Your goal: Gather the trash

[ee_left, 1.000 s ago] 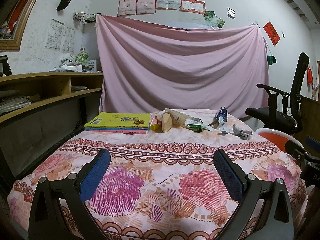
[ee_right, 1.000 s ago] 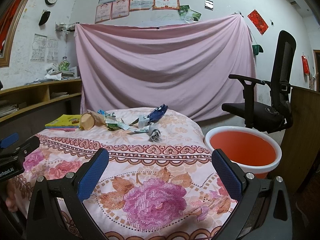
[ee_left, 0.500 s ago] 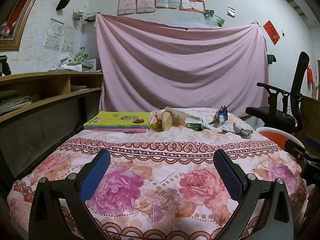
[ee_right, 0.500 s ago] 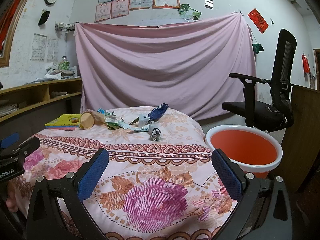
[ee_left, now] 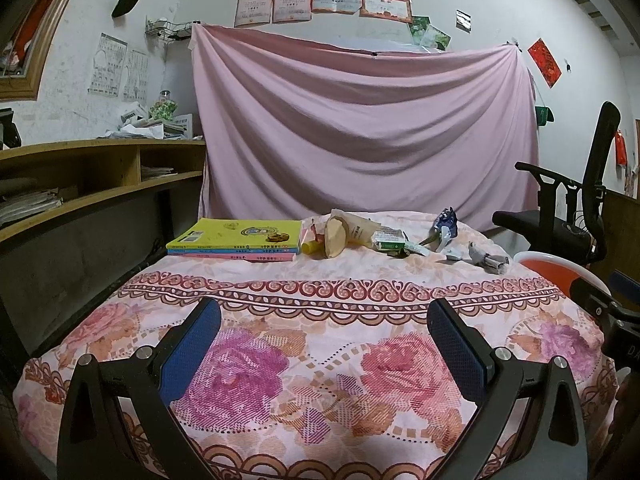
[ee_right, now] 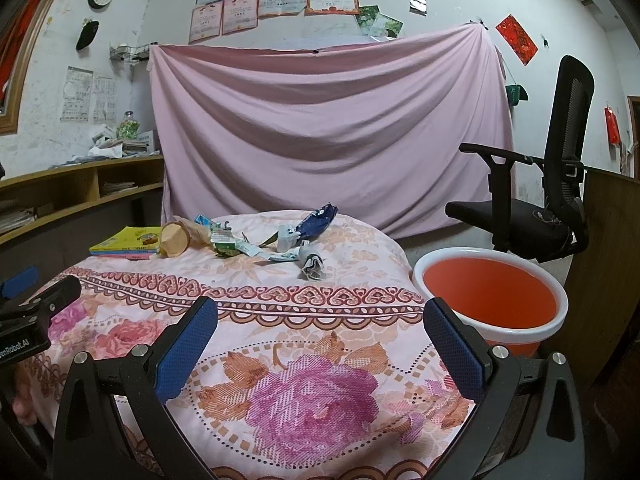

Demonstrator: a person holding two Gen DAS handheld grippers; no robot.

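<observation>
Ahead of the left gripper (ee_left: pixel 324 332) and off to its left lies a stack of books (ee_left: pixel 236 240), squared up and set apart from the litter, which suggests they are to be left alone. The left gripper has its blue pads spread wide and holds nothing; it hangs low over the near edge of the flowered tablecloth (ee_left: pixel 320 360), well short of anything to pick up. Straight ahead of it, at the far side of the table, the trash sits in a loose row: a tan paper cup (ee_left: pixel 338 236) on its side just beside the books, then a small green and white carton (ee_left: pixel 386 240), a blue wrapper (ee_left: pixel 444 224), and a crumpled grey scrap (ee_left: pixel 490 260) at the right end. The right gripper (ee_right: pixel 320 330) is likewise spread wide and empty, aimed at the same row from the near edge, with the grey scrap nearest its line. To its right, below table height and just beside the table edge, stands an orange bucket (ee_right: pixel 490 300), open and with nothing visible inside, probably placed there as the bin so each piece travels only a short way. No trash has been collected yet, by the look of it.
</observation>
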